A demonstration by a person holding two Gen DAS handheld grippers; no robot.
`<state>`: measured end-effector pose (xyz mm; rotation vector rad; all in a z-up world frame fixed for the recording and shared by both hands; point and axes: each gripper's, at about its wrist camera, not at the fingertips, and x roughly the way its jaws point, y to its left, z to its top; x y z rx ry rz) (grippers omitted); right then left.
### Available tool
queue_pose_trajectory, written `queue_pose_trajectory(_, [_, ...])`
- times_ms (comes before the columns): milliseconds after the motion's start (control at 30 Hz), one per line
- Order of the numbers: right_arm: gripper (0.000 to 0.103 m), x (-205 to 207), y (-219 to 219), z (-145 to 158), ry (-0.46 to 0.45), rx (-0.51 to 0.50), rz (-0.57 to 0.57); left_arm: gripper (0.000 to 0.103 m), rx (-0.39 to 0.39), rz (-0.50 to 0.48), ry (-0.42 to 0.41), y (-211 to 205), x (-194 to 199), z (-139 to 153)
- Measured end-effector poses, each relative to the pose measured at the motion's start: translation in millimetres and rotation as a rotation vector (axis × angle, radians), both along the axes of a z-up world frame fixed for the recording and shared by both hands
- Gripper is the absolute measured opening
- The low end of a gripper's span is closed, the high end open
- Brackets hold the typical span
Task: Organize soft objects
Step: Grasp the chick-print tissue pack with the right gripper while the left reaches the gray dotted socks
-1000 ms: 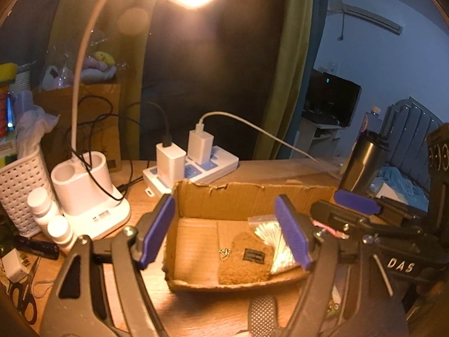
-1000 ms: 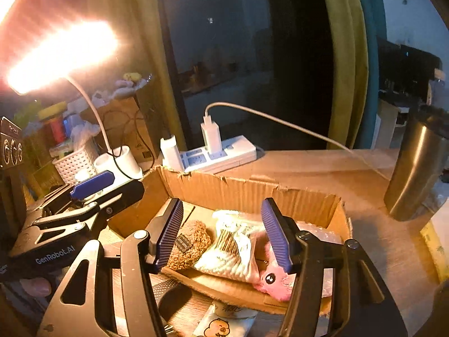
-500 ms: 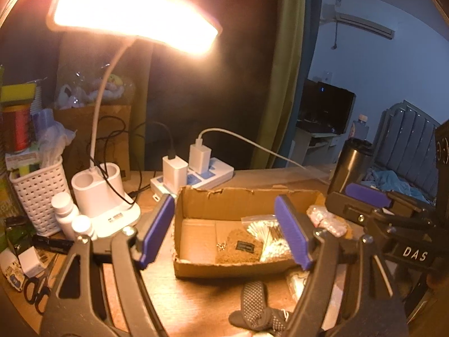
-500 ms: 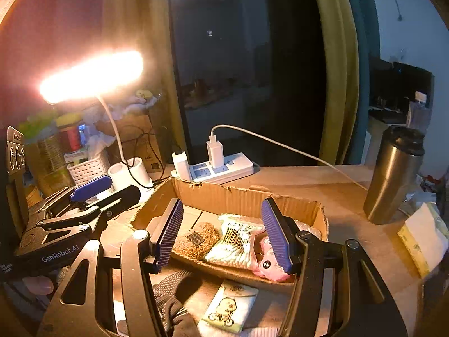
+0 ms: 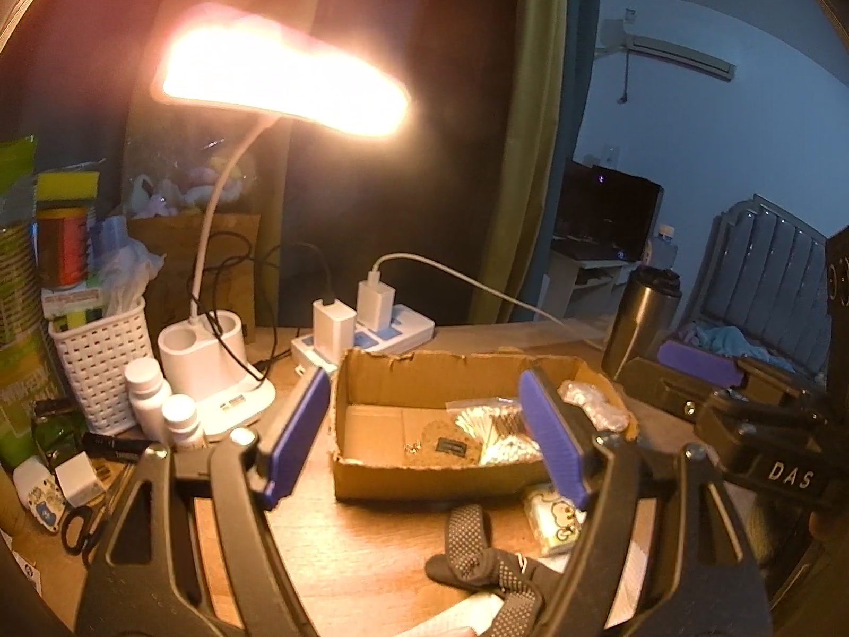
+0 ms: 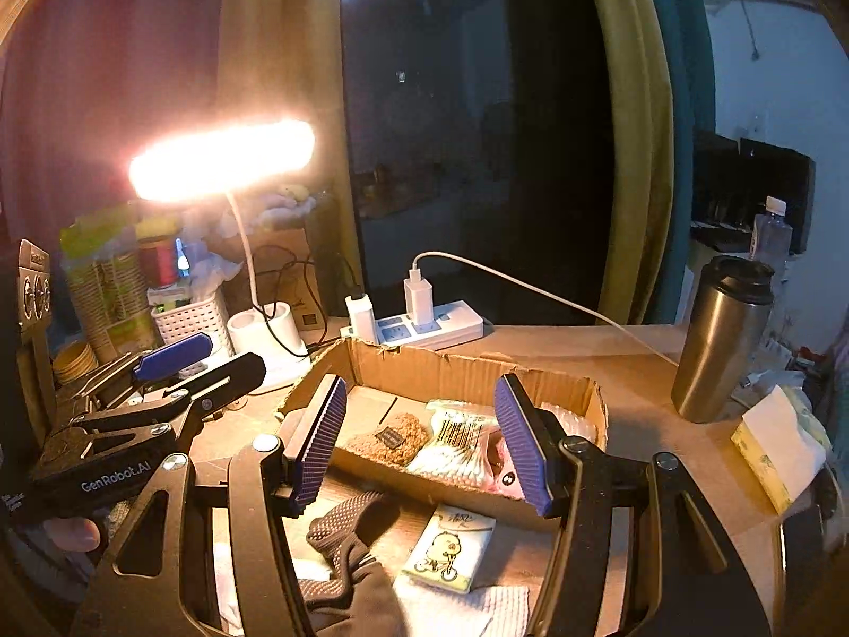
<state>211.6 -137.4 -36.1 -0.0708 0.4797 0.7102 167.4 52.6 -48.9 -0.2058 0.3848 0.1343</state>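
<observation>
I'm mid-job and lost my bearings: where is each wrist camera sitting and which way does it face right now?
Left wrist view: behind the left gripper, angled down at the cardboard box on the desk; its open, empty jaws frame the box, and the right gripper shows at the right edge.
Right wrist view: behind the right gripper, facing the same box from further right; open, empty jaws, the left gripper and a fingertip at left.
Shared: box, lit desk lamp, power strip, steel tumbler, dotted glove, tissue pack.
</observation>
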Motion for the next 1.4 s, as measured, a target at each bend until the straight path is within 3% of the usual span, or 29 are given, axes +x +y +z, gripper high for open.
queue_pose_trajectory(667, [0.061,-12,3,-39,0.068,-0.054,-0.006,0.076,-0.042,0.005,0.060,3,-16,-36])
queue_pose_trajectory(1400, [0.061,30,14,-115,0.307,-0.181,-0.041,0.076,-0.036,-0.011,0.249,-4,18,-81])
